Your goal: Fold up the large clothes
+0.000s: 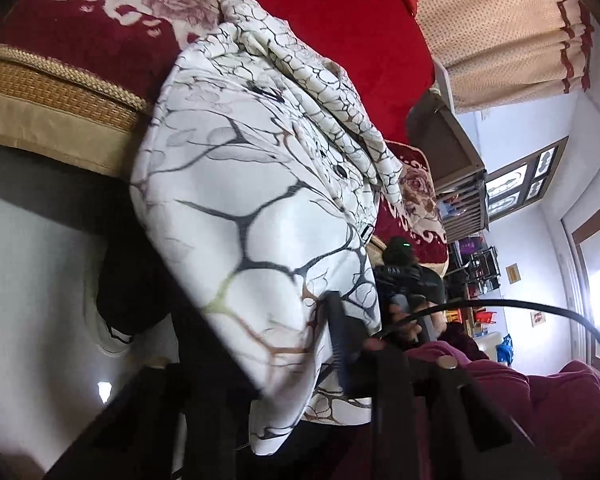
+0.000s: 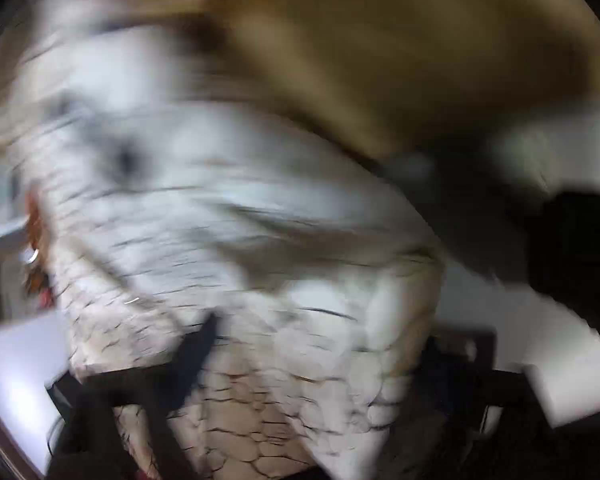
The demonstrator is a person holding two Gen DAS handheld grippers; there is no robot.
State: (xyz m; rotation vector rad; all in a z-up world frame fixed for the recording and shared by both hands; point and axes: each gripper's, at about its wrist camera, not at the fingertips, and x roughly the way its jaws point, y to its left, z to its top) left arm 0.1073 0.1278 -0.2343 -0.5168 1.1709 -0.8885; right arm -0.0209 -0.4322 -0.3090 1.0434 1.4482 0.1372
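Your garment [image 1: 256, 184] is a white cloth printed with a dark, branching web of lines, some of them brown or olive, and the cells shrink to a fine mesh on the bunched folds at its upper end. It hangs in a long drape from the red bed cover [image 1: 340, 32] down past the gold-trimmed mattress edge [image 1: 56, 96] to your left gripper [image 1: 340, 356]. That gripper is clenched on the cloth's lower edge: a dark ribbed finger [image 1: 336, 332] presses into the fabric, and the hem spills out below it.

Beyond the cloth you see your other hand on the right gripper [image 1: 410, 316], partly covered by a black cable [image 1: 500, 306] and a maroon sleeve [image 1: 500, 392].

The right wrist view is badly smeared. You can make out the same webbed cloth [image 2: 260, 240] filling the frame, with tan bedding [image 2: 380, 60] above it. The right gripper [image 2: 308, 364] has its dark fingers [image 2: 196, 356] standing apart with cloth lying between them; whether the pads press on it you cannot tell through the blur.
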